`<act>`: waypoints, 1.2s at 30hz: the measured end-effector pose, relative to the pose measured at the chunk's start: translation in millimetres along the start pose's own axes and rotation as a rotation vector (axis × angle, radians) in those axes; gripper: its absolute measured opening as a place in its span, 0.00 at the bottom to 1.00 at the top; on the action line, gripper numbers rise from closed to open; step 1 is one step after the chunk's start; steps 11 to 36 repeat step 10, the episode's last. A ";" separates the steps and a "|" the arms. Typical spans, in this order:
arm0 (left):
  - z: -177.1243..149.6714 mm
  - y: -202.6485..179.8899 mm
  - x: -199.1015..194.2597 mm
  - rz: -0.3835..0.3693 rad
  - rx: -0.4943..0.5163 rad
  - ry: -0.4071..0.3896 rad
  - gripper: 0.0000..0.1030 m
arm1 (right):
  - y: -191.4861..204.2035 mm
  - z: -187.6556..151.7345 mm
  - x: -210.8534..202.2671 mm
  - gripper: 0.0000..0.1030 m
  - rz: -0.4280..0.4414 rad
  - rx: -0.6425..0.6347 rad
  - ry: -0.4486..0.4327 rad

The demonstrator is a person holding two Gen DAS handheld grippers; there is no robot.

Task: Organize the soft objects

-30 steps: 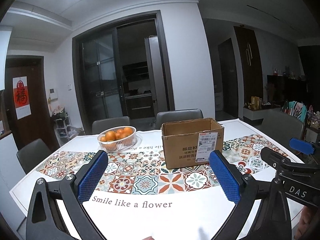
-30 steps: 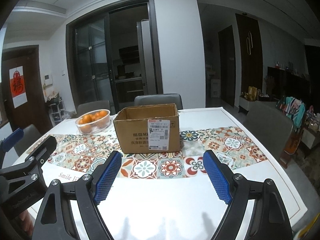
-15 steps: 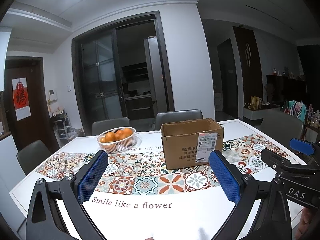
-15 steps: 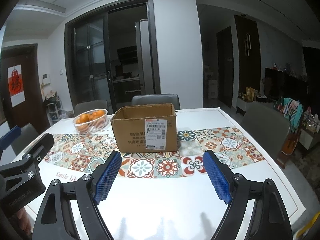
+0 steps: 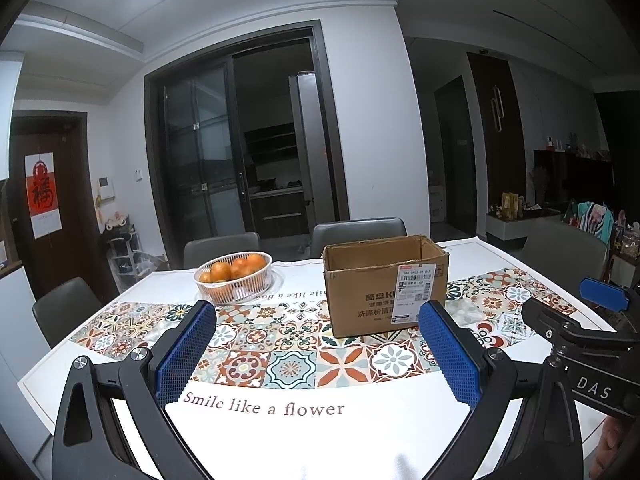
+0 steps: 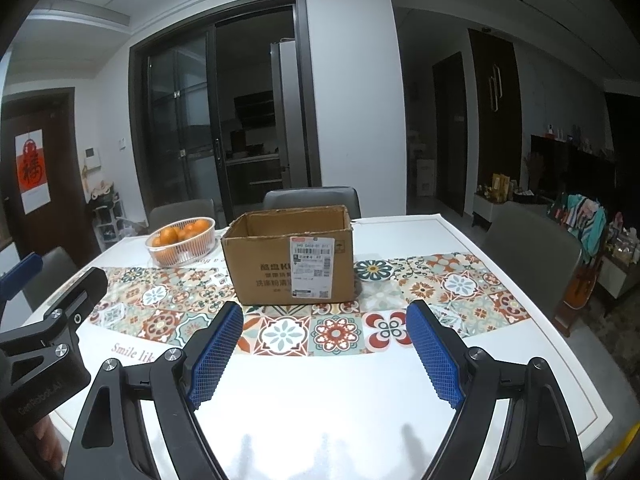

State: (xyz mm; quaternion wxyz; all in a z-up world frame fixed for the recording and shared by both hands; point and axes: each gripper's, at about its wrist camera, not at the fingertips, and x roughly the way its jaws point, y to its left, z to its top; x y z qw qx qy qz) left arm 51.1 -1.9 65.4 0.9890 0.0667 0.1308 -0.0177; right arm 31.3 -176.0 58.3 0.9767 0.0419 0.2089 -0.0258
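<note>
Dining room under dim ceiling light, seen along both grippers. A white table carries a runner of patterned floral tiles across its middle and the printed line "Smile like a flower" along the near edge. On the runner stands an open cardboard box with a shipping label on its near face; its inside is hidden, and no soft object shows in either view. To the box's left, well apart from it, sits a white slotted basket of oranges. Grey chairs line the far side before dark sliding glass doors; a red hanging marks the left-hand door. The left gripper and right gripper hover over the near table edge, jaws spread wide, blue pads grasping nothing.
</note>
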 end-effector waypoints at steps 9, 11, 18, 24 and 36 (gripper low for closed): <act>-2.0 2.9 3.2 0.004 -0.005 0.008 1.00 | 0.1 -1.8 2.7 0.82 0.005 0.001 0.012; -2.6 3.3 2.8 0.005 -0.006 0.007 1.00 | 0.6 -2.0 3.0 0.82 0.004 0.002 0.013; -2.6 3.3 2.8 0.005 -0.006 0.007 1.00 | 0.6 -2.0 3.0 0.82 0.004 0.002 0.013; -2.6 3.3 2.8 0.005 -0.006 0.007 1.00 | 0.6 -2.0 3.0 0.82 0.004 0.002 0.013; -2.6 3.3 2.8 0.005 -0.006 0.007 1.00 | 0.6 -2.0 3.0 0.82 0.004 0.002 0.013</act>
